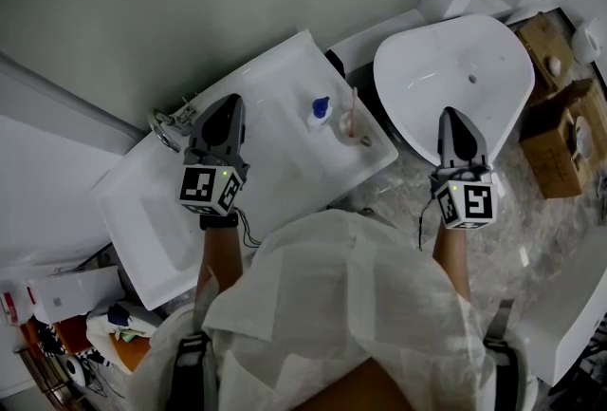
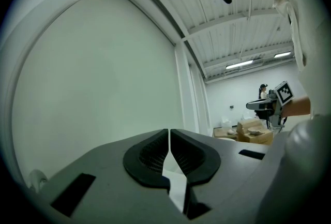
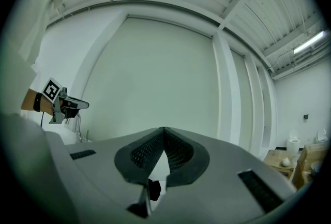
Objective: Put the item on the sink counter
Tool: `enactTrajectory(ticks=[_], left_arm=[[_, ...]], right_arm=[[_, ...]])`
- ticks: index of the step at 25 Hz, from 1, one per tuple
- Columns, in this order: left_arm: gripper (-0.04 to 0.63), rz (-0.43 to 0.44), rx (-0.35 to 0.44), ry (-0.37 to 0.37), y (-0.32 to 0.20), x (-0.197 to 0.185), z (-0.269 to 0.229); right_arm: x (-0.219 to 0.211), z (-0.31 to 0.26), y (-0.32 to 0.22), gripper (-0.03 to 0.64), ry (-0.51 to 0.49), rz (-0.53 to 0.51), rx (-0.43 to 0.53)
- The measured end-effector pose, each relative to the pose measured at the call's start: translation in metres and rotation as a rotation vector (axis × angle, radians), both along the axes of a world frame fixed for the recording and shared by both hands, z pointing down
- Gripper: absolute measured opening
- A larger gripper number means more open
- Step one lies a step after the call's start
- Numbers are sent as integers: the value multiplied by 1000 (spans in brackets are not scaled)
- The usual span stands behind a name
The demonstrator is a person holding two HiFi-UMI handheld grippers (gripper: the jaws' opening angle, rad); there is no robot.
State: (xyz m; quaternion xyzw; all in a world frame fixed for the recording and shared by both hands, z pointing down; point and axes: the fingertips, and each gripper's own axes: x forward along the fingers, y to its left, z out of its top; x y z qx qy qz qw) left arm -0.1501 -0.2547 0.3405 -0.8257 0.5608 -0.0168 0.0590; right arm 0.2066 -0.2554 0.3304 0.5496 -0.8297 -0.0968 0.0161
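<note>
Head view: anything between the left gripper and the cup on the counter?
A small blue-capped item, right beside the cup; the rest toward the left gripper is bare white counter. Seen in head view.

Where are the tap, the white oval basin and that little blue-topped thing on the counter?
tap (image 1: 168,127): head view, on its chrome spout.
white oval basin (image 1: 427,82): head view, on the bare inside of the bowl.
blue-topped thing (image 1: 321,105): head view, on its blue top.

Warehouse hall w/ bathroom mock-up: sink counter (image 1: 275,148), basin (image 1: 446,82), cardboard boxes (image 1: 558,139).
</note>
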Motion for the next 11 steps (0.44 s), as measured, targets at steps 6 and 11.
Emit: enactTrajectory(ticks=[6, 11], left_arm=[[26, -2, -1, 4, 2, 0, 0], [26, 3, -5, 8, 1, 1, 1]], right_arm=[[-3, -3, 1, 9, -1, -6, 0], [-7, -3, 0, 8, 11, -14, -1]])
